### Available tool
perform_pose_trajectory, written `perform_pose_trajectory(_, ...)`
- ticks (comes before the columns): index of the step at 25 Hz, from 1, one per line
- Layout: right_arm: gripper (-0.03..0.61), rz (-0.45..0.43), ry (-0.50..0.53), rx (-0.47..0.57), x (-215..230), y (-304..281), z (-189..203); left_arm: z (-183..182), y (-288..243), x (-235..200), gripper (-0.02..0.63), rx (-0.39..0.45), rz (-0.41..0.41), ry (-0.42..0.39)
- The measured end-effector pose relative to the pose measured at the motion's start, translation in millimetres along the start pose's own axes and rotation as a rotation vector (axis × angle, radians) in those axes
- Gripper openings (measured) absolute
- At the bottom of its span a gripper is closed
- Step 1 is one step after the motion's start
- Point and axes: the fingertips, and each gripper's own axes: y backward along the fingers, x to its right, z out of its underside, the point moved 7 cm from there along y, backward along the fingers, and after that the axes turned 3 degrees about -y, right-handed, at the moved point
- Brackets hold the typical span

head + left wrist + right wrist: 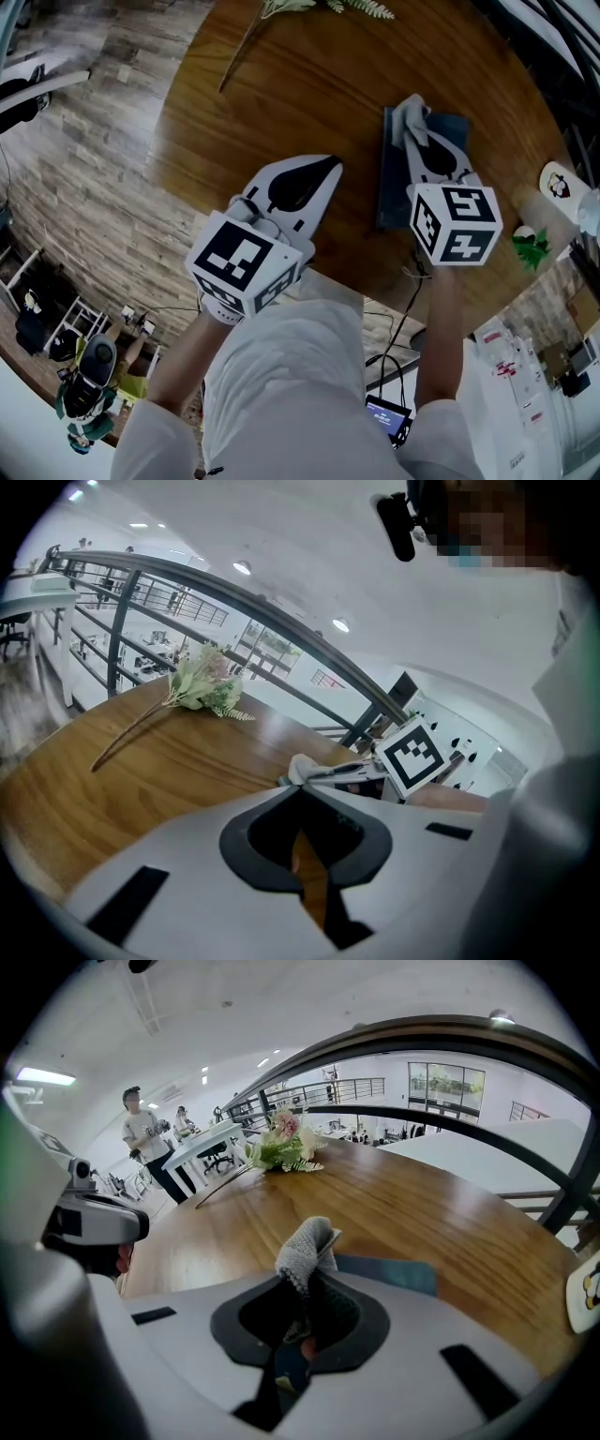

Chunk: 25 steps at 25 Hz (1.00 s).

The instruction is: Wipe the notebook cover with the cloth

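Right gripper (422, 131) pinches the cloth (409, 111) over the notebook (391, 183); press flat, sweep evenly; left gripper (323, 169) beside the notebook, closed, empty

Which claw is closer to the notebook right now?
Right. The right claw sits over the notebook, pinching the cloth. The left claw is shut and empty, off to the notebook's left above bare table.
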Motion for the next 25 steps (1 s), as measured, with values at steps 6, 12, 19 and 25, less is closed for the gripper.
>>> perform_pose_trajectory(6, 0.032, 0.026, -0.020, 0.004, 15, 7, 6, 0, -7, 7, 0.018, -0.005, 0.017, -0.005)
perform_pose_trajectory(12, 0.032, 0.070, -0.059, 0.016, 37, 16, 10, -3, -10, 12, 0.018, -0.003, 0.028, -0.016)
perform_pose_trajectory(19, 0.032, 0.122, -0.087, 0.022, 61, 24, 13, -1, -12, 12, 0.018, -0.010, 0.028, -0.017)
perform_pose_trajectory(25, 0.032, 0.178, -0.109, 0.028, 81, 32, 15, -2, -12, 13, 0.018, -0.013, 0.034, -0.020)
